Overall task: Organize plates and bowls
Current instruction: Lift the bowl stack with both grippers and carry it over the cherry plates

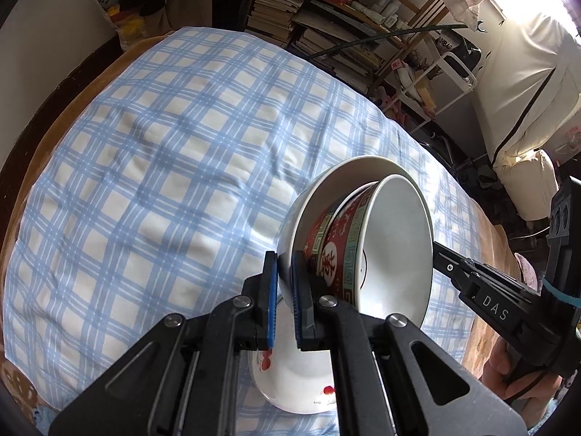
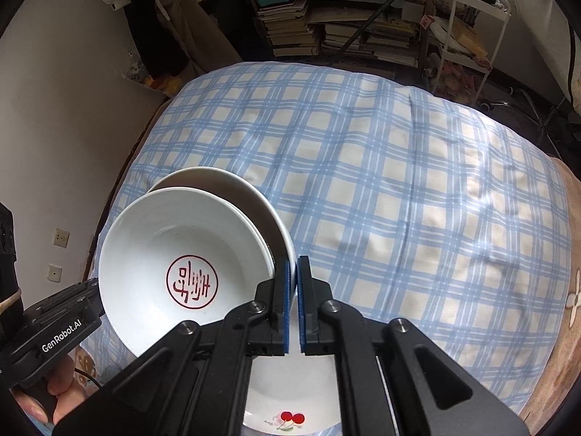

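My left gripper (image 1: 285,290) is shut on the rim of a white plate (image 1: 308,200), lifted and tilted on edge. Red patterned bowls (image 1: 337,239) with a white inside (image 1: 395,247) rest nested against that plate. My right gripper (image 2: 294,298) is shut on the opposite rim of the same plate (image 2: 254,189); the bowl's inside with a red round emblem (image 2: 191,282) faces this camera. A white plate with a cherry design (image 1: 290,381) lies on the cloth right below both grippers; it also shows in the right wrist view (image 2: 290,399).
The blue-and-white checked cloth (image 1: 163,181) covers a wide soft surface with an orange blanket (image 1: 483,327) at its edges. Bookshelves (image 1: 326,18) and a white metal rack (image 2: 472,36) stand beyond the far edge. A wall (image 2: 54,145) runs along the left.
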### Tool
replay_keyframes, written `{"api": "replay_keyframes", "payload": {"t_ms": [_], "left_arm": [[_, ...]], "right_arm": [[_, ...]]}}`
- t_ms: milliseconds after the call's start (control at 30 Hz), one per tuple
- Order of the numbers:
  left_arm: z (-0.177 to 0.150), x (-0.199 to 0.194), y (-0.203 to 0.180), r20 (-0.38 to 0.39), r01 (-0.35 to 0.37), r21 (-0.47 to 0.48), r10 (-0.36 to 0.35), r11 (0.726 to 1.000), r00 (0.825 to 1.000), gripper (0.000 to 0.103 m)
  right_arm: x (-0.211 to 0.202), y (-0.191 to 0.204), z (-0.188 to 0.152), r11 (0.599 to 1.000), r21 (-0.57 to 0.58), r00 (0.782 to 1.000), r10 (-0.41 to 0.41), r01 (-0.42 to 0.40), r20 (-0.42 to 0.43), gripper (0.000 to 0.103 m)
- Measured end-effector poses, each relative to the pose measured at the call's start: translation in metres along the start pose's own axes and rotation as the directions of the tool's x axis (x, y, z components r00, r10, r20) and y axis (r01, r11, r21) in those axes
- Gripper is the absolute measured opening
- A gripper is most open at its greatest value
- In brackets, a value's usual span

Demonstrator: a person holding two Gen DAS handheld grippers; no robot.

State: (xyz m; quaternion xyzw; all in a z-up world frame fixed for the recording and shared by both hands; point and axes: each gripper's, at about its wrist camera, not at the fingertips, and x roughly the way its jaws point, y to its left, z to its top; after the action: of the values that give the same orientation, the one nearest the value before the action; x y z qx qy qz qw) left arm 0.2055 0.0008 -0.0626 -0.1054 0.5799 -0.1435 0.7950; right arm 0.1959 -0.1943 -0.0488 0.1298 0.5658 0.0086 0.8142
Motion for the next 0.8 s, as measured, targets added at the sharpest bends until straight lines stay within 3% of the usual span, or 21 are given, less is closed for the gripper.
{"api": "replay_keyframes", "payload": {"t_ms": [467,800], "left_arm": [[-0.068,0.001,-0.016,-0.036,-0.019,0.045,0.020,0.999,0.999,0.005],[-0.090,0.011,-0.016,-0.038,-0.054,0.097,0.057,0.994,0.998,0.004]], "right_arm": [[-0.012,-0.022,-0.075,0.998,0.052,1.000,-0.022,0.022,-0.004,0.006],[-0.001,-0.031,-0.110,0.994,0.107,1.000,-0.011,0.009,0.024,0.006]]}}
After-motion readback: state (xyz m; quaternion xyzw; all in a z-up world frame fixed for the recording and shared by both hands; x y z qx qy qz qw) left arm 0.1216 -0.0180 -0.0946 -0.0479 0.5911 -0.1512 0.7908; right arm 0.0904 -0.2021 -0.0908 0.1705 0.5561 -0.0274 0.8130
